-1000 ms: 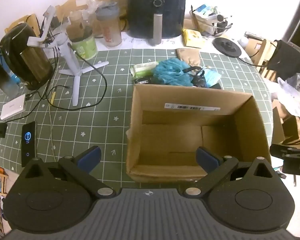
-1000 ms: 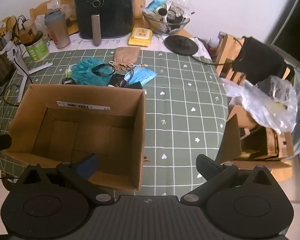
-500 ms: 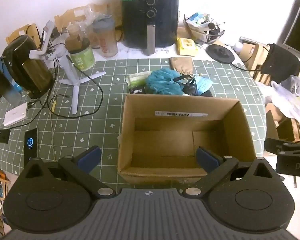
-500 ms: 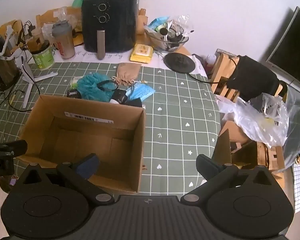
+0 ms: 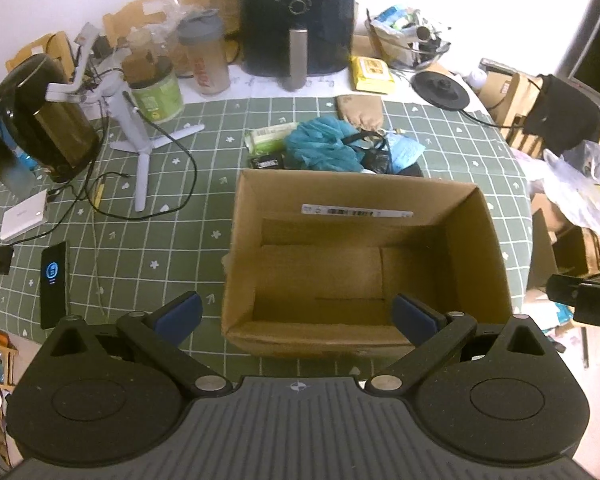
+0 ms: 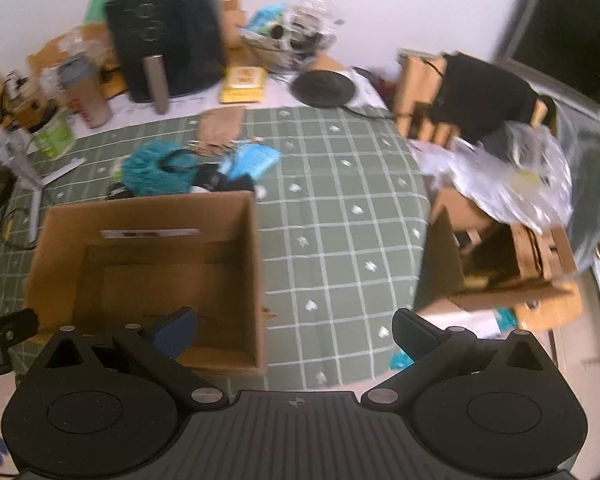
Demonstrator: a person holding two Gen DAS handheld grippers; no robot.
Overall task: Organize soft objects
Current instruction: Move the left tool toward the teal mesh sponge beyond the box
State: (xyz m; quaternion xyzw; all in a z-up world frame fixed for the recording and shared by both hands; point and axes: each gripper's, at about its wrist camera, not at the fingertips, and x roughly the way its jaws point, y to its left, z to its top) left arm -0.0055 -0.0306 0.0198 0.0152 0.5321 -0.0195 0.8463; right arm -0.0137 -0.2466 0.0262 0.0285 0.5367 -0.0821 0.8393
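Observation:
An open, empty cardboard box stands on the green checked table; it also shows in the right wrist view. Behind it lies a pile of soft things: a teal mesh sponge, a light blue packet, black items and a tan pouch. My left gripper is open and empty above the box's near edge. My right gripper is open and empty above the table, at the box's near right corner.
A black air fryer, a shaker bottle, a green tub, a kettle, a white tripod with cables and a phone crowd the back and left. Boxes and a plastic bag lie off the table's right edge.
Both grippers pulled back and rose over the first half second. Since then the left has moved in closer to the box, and the right view has swung and is blurred. Both stayed open.

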